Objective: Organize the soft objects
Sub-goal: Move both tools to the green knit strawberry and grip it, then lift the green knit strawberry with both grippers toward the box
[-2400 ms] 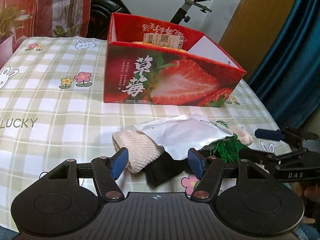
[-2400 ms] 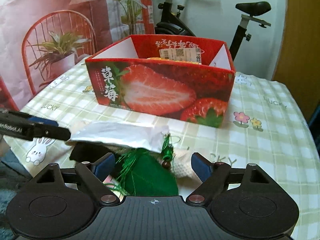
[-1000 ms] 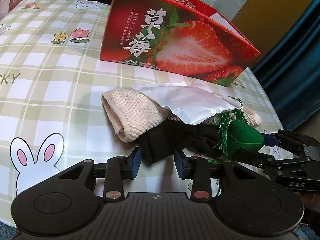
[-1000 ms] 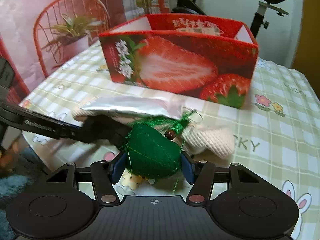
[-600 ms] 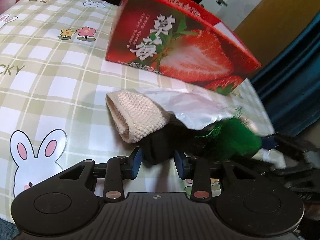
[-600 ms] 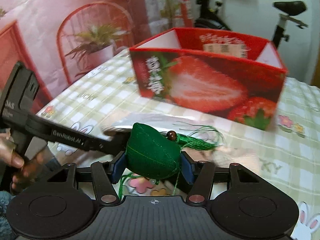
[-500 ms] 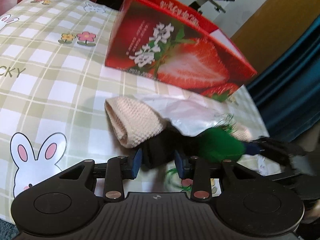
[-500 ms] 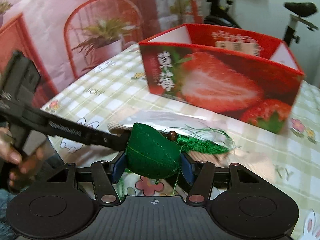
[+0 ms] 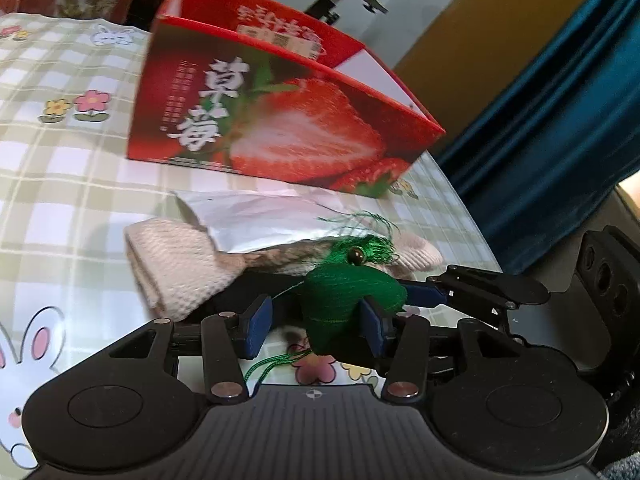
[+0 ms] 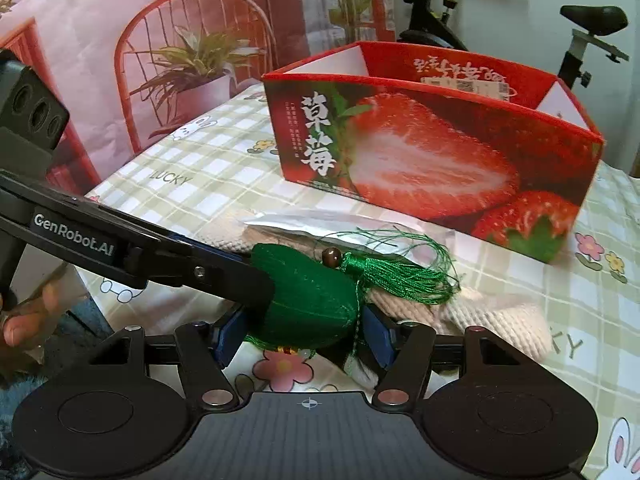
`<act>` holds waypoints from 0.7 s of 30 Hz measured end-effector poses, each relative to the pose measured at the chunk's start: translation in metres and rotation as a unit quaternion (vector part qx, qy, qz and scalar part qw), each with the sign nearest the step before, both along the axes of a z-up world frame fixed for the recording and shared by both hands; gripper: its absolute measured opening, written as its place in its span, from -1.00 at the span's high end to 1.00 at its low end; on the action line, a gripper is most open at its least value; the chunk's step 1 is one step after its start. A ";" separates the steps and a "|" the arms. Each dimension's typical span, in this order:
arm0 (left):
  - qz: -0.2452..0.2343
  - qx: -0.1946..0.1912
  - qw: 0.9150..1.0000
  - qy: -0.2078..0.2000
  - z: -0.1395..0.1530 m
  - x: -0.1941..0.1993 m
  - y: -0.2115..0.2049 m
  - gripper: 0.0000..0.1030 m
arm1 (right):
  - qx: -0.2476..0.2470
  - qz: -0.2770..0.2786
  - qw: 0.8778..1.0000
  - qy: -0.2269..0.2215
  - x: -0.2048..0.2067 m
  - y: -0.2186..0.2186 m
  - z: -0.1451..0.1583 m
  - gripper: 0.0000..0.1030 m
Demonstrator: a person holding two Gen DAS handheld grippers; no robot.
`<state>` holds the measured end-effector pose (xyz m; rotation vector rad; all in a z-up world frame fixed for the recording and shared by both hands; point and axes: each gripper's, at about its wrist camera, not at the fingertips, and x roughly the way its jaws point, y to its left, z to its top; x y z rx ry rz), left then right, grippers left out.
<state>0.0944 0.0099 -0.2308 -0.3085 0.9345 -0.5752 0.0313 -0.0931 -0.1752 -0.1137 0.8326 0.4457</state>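
My right gripper (image 10: 302,332) is shut on a green tasselled pouch (image 10: 312,304) and holds it just above the table. In the left wrist view the pouch (image 9: 348,304) sits between the pads of my left gripper (image 9: 316,322), whose jaws stand open around it; the right gripper's fingers (image 9: 424,294) come in from the right. A cream knitted cloth (image 9: 180,264), a silver-white packet (image 9: 260,220) and a dark cloth (image 9: 256,284) lie on the table behind. The red strawberry box (image 9: 280,120) stands open-topped beyond them; it also shows in the right wrist view (image 10: 432,152).
The table has a green checked cloth (image 10: 208,168) with rabbits and flowers. An exercise bike (image 10: 580,32) and a backdrop with a chair (image 10: 192,60) stand behind the box. A blue curtain (image 9: 560,100) hangs at the right, beyond the table edge.
The right gripper closed on the green pouch, lifted it and carried it left between the left gripper's pads. The left gripper, shut on the dark cloth before, has opened wider.
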 end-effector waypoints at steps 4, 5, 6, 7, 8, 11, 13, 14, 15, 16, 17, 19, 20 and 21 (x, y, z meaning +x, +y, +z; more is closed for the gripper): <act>-0.012 -0.003 1.000 0.007 0.000 0.006 -0.006 -0.01 | -0.007 -0.004 1.000 -0.013 -0.007 -0.003 0.004 -0.12; -0.015 -0.005 1.000 0.010 0.001 0.008 -0.008 -0.01 | -0.007 -0.004 1.000 -0.015 -0.008 -0.003 0.005 -0.11; -0.018 -0.006 1.000 0.012 0.000 0.008 -0.008 -0.01 | -0.006 -0.004 1.000 -0.018 -0.009 -0.004 0.007 -0.09; -0.021 -0.008 1.000 0.014 0.001 0.009 -0.009 0.01 | -0.005 -0.005 1.000 -0.018 -0.009 -0.005 0.007 -0.07; -0.024 -0.009 1.000 0.016 0.000 0.011 -0.010 0.02 | -0.003 -0.004 1.000 -0.016 -0.009 -0.006 0.008 -0.03; -0.036 -0.003 0.999 0.013 0.005 0.013 -0.018 0.19 | -0.003 -0.002 1.000 -0.016 -0.009 -0.005 0.010 0.05; -0.040 0.003 0.999 0.000 0.014 0.012 -0.019 0.19 | -0.004 -0.001 1.000 -0.026 -0.010 -0.005 0.017 0.05; -0.039 -0.002 0.999 -0.005 0.020 0.012 -0.018 0.19 | 0.000 0.000 0.999 -0.033 -0.010 -0.006 0.023 0.05; -0.037 -0.009 0.999 -0.010 0.027 0.013 -0.017 0.19 | 0.004 0.000 0.999 -0.040 -0.010 -0.006 0.029 0.05; -0.034 -0.017 0.999 -0.018 0.036 0.013 -0.015 0.19 | 0.009 0.001 0.999 -0.050 -0.010 -0.007 0.037 0.06; -0.031 -0.023 0.999 -0.029 0.046 0.014 -0.014 0.19 | 0.011 0.004 0.998 -0.063 -0.010 -0.007 0.047 0.07; -0.026 -0.034 0.998 -0.055 0.068 0.016 -0.011 0.19 | 0.012 0.010 0.996 -0.089 -0.008 -0.007 0.067 0.07; -0.024 -0.037 0.997 -0.068 0.080 0.016 -0.011 0.19 | 0.012 0.012 0.995 -0.101 -0.006 -0.007 0.076 0.07; -0.022 -0.040 0.995 -0.084 0.092 0.017 -0.011 0.19 | 0.011 0.016 0.993 -0.117 -0.004 -0.006 0.088 0.07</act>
